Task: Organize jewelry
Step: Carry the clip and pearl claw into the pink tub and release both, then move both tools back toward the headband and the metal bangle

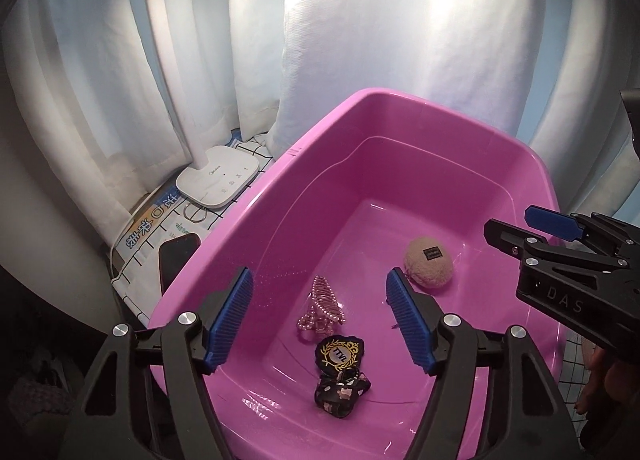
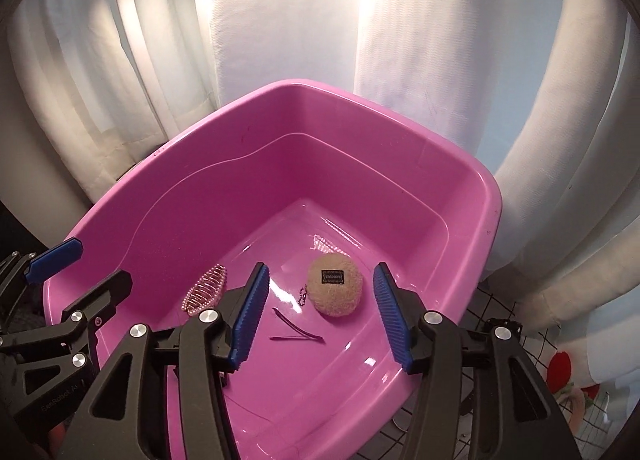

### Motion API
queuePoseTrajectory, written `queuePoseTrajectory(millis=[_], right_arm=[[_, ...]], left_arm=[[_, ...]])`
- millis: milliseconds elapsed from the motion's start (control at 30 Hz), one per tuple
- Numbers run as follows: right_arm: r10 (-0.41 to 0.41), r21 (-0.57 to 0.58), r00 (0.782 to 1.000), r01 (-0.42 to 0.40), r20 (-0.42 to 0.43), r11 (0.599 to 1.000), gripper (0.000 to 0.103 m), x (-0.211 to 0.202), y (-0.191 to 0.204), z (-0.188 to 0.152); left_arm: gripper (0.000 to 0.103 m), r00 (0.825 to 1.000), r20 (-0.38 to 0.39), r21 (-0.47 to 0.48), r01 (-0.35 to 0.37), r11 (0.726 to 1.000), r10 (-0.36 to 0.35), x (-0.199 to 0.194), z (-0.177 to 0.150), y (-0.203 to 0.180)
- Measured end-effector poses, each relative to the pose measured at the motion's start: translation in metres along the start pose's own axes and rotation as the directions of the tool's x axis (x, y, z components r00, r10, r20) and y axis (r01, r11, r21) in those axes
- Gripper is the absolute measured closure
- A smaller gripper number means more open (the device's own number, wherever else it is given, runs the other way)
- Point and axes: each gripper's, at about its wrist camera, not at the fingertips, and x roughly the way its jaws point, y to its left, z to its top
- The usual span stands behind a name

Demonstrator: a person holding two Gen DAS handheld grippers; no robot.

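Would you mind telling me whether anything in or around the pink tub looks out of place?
A metal ring lies outside the pink tub, on the checked cloth beside the lamp base, while the other accessories sit inside. Nothing looks spilled or damaged.

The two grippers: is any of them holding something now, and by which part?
Nothing is held. The left gripper and the right gripper are both open above the pink tub, with nothing between their fingers.

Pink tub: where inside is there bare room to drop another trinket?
The far half of the pink tub, behind the fuzzy ball, is bare. The near floor is crowded: pearl hair claw, round patch, floral clip, two hairpins.
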Motion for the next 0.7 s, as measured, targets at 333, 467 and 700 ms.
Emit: queuePoseTrajectory(millis=[333, 467, 700], right_arm=[[0.031, 0.052, 0.999, -0.033, 0.038, 0.998, 0.05, -0.027, -0.013, -0.023], [0.03, 0.06, 0.998, -0.033, 0.056, 0.998, 0.05, -0.039, -0.016, -0.033], [0.032, 0.094, 0.995, -0.04, 0.092, 0.995, 0.05, -0.065, -0.03, -0.052]], left_arm=[[0.026, 1.0, 0.005, -0.006, -0.015, 1.0, 0.015, -0.014, -0.007, -0.006], [0.024, 1.0, 0.015, 0.002, -0.017, 1.0, 0.017, -0.023, -0.008, -0.013], [0.018, 0.999, 0.036, 0.029, -0.01, 1.0, 0.009, -0.042, -0.014, -0.033]])
